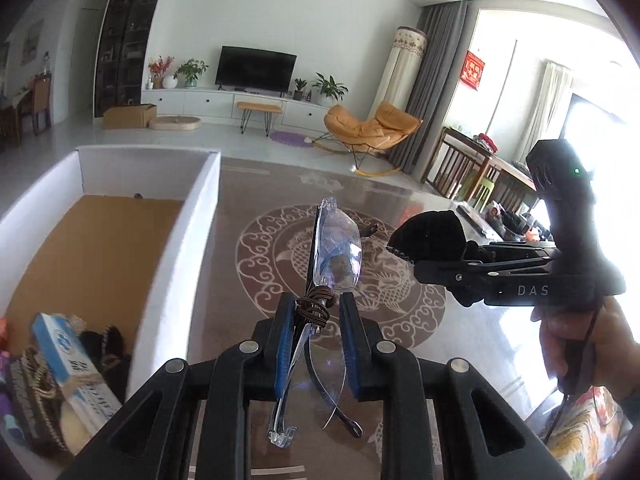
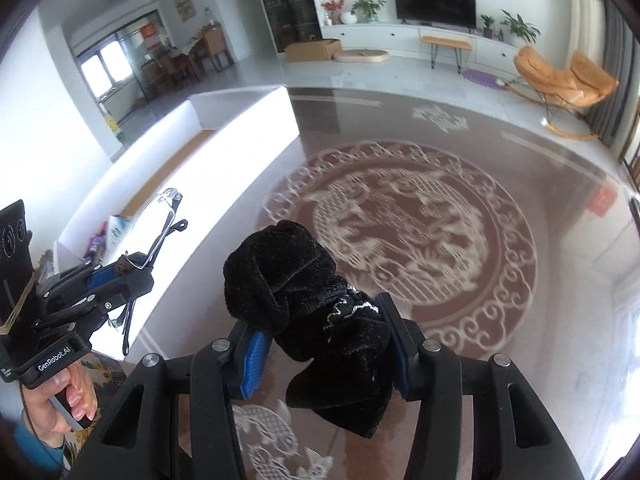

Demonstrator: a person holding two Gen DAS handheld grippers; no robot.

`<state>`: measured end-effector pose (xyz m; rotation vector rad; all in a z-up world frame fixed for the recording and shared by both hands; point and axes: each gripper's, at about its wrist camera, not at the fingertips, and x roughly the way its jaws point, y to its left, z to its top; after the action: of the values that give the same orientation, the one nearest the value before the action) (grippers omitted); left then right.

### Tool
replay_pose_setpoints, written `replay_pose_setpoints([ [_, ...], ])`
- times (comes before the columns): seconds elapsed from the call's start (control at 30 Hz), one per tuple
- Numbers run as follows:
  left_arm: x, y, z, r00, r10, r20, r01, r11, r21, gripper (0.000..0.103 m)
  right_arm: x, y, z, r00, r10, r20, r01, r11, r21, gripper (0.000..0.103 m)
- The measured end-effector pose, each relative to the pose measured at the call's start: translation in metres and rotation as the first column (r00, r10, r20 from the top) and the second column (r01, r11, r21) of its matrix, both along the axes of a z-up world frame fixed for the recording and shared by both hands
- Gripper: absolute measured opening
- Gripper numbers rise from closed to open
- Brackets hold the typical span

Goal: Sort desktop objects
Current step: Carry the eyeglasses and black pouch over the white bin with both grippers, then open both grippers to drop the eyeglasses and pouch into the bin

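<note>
Left gripper (image 1: 314, 344) pressed together on a pair of clear rimless glasses (image 1: 334, 248); blue pads clamp the folded frame near the hinge, where a brown cord (image 1: 316, 305) is wound round it; one lens stands up beyond the fingertips, the other lens and both temple ends hang below, between the fingers; glasses are lifted clear of the table, just right of the box wall

Right gripper (image 2: 326, 344) pinching a black velvet pouch (image 2: 304, 292) between its blue pads; pouch bulges up past the fingertips, a flap droops beneath; a strip of silvery trim (image 2: 352, 310) shows beside the right pad; pouch is held up off the glass tabletop (image 2: 560, 280), above the round dragon-pattern medallion (image 2: 420, 216)

White open box (image 1: 176, 240) stands on the table at the left, cardboard-brown floor inside, mostly bare at the far end; near end holds a blue-and-white carton (image 1: 72, 364), something dark beside it, a pale rounded thing under it, too blurred to name

In the left wrist view the right gripper (image 1: 404, 246) crosses from the right with the pouch at its tip, a hand (image 1: 568, 340) on its handle; in the right wrist view the left gripper (image 2: 132, 264) sits low left with the glasses, fingers (image 2: 78, 396) wrapped on the grip

Background: living room, television (image 1: 256, 67), orange lounge chair (image 1: 370, 126)
</note>
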<state>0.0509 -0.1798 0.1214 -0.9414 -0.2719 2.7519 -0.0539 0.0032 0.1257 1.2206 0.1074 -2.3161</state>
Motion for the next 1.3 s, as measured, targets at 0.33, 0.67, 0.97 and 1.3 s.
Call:
replay_pose_setpoints([
  [0.33,0.01,-0.188,0.0,0.925,0.362,0.113,-0.356,0.932,-0.074,0.022,0.003,-0.241,0.067,0.938,0.325,-0.124,-0.335,0.94,-0.066,0.051],
  [0.67,-0.009,-0.213,-0.069,0.849,0.424,0.314,-0.403,0.905,-0.134,0.08,-0.011,-0.328,-0.037,0.925,0.367,0.104,-0.377,0.921,0.103,0.07],
  [0.97,-0.006,-0.186,-0.039,0.754,0.64,0.145,-0.572,0.749,-0.334,0.09,-0.017,-0.304,-0.013,0.939,0.341,0.032,-0.342,0.938,0.056,0.091],
  [1.3,0.004,-0.161,-0.028,0.728,0.666,0.164,-0.601,0.735,-0.315,0.09,-0.016,-0.273,0.014,0.945,0.323,-0.053,-0.317,0.943,0.103,0.095],
])
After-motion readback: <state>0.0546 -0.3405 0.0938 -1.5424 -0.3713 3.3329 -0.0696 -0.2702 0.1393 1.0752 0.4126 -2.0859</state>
